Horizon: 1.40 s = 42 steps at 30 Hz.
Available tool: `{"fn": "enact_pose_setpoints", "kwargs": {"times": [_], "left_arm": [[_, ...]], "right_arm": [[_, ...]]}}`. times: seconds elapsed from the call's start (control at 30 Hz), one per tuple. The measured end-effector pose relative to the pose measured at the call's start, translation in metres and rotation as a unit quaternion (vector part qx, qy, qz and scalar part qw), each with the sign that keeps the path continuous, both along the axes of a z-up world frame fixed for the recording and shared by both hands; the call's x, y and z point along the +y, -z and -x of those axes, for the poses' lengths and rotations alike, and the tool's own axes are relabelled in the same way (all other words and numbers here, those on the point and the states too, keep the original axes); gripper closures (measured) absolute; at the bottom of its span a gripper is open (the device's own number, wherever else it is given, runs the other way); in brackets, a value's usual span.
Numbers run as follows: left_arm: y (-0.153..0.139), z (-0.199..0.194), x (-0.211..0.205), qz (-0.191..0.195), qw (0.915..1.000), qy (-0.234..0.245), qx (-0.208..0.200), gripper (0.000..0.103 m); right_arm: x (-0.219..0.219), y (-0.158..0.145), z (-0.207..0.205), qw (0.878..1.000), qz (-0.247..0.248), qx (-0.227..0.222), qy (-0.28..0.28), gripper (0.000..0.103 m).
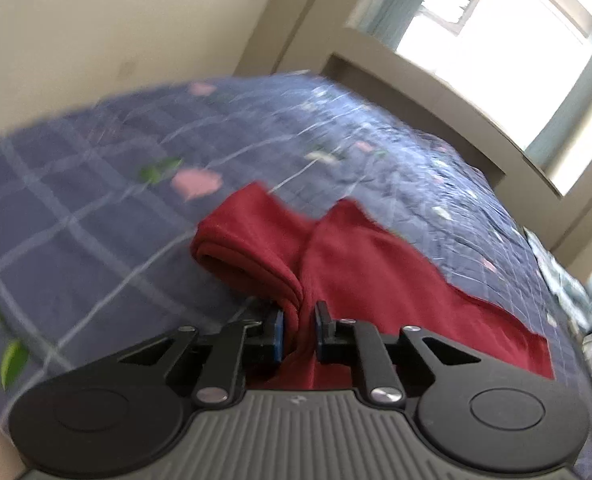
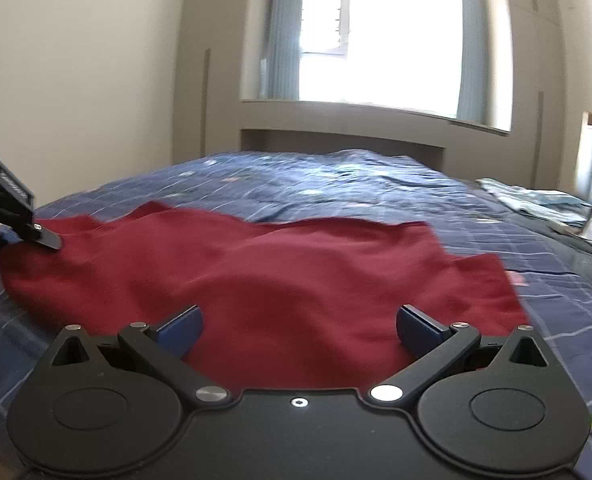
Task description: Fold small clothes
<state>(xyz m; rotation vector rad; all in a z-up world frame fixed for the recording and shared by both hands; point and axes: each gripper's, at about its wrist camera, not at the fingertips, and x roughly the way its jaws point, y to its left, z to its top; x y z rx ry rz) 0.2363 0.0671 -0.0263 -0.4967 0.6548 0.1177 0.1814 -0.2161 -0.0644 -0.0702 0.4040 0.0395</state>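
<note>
Early stage, by the look of it. Red garment [image 2: 280, 272] lies spread on the bed [image 2: 336, 176], mostly flat w/ some wrinkles; no finished fold visible. One part near the left edge is doubled over and bunched, so a first fold seems just begun. Most of the folding is left: sides in, then halving, prob.

Left tool [image 1: 299, 320] is pinched on a gathered bit of the garment's edge, cloth squeezed between the blue pads. Right tool [image 2: 298, 326] is spread wide, nothing between its fingers, sitting low over the near hem of the cloth. Can't tell if it touches the fabric.

Views differ:
- Left wrist view shows the grip itself close up, plus the rolled, layered edge beside it. It's motion-blurred and tilted, and little of the garment's full shape shows.
- Right wrist view gives the whole spread of the garment across the bed, window [image 2: 376, 40] behind, and the left tool at far left on the cloth's corner. Grip detail is too small there.
</note>
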Motion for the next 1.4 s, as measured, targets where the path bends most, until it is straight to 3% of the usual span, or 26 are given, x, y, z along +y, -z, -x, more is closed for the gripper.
{"fn": "enact_pose_setpoints", "kwargs": {"times": [0.1, 0.2, 0.3, 0.43, 0.53, 0.67, 0.77, 0.83, 0.9, 0.97, 1.03, 1.1, 1.2, 1.3, 1.4], "left_arm": [[-0.029, -0.002, -0.028, -0.045, 0.9976, 0.043, -0.031, 0.09], [-0.06, -0.002, -0.063, -0.087, 0.9897, 0.093, -0.065, 0.09], [-0.09, -0.006, -0.112, -0.119, 0.9762, 0.155, -0.094, 0.09], [-0.114, -0.004, -0.187, -0.158, 0.9487, 0.248, -0.117, 0.09], [-0.109, -0.003, -0.244, -0.186, 0.9237, 0.318, -0.105, 0.09], [-0.077, -0.003, -0.304, -0.216, 0.8922, 0.391, -0.067, 0.085], [-0.057, 0.002, -0.322, -0.19, 0.8859, 0.421, -0.042, 0.084], [-0.051, 0.005, -0.325, -0.17, 0.8834, 0.435, -0.037, 0.072], [-0.046, 0.005, -0.32, -0.165, 0.8829, 0.438, -0.039, 0.051], [-0.044, 0.007, -0.31, -0.159, 0.8852, 0.435, -0.046, 0.045], [-0.052, 0.013, -0.293, -0.15, 0.893, 0.421, -0.054, 0.028], [-0.059, 0.015, -0.274, -0.15, 0.9068, 0.388, -0.068, 0.001], [-0.063, 0.014, -0.251, -0.157, 0.9266, 0.333, -0.079, 0.0], [-0.055, 0.009, -0.22, -0.146, 0.949, 0.274, -0.053, 0.0], [-0.036, 0.001, -0.187, -0.109, 0.9705, 0.215, -0.006, 0.0]], "right_arm": [[-0.022, -0.008, 0.0, 0.999, -0.008, -0.018, 0.048, 0.0], [-0.05, -0.015, 0.002, 0.995, -0.02, -0.034, 0.094, 0.0], [-0.08, -0.021, 0.008, 0.988, -0.025, -0.051, 0.145, 0.0], [-0.118, -0.021, 0.018, 0.975, -0.034, -0.063, 0.208, 0.0], [-0.147, -0.016, 0.023, 0.964, -0.04, -0.058, 0.257, 0.0], [-0.182, -0.003, 0.027, 0.948, -0.071, -0.042, 0.308, 0.0], [-0.201, 0.008, 0.029, 0.94, -0.088, -0.031, 0.327, 0.0], [-0.213, 0.013, 0.029, 0.935, -0.108, -0.024, 0.337, 0.0], [-0.219, 0.015, 0.03, 0.932, -0.123, -0.028, 0.339, 0.0], [-0.218, 0.016, 0.029, 0.933, -0.119, -0.029, 0.338, 0.0], [-0.215, 0.015, 0.029, 0.937, -0.113, -0.029, 0.33, 0.0], [-0.213, 0.013, 0.031, 0.941, -0.119, -0.035, 0.315, 0.0], [-0.209, 0.011, 0.032, 0.947, -0.134, -0.042, 0.289, 0.0], [-0.204, 0.007, 0.031, 0.954, -0.151, -0.045, 0.254, 0.0], [-0.196, 0.001, 0.031, 0.96, -0.171, -0.043, 0.216, 0.0]]}}
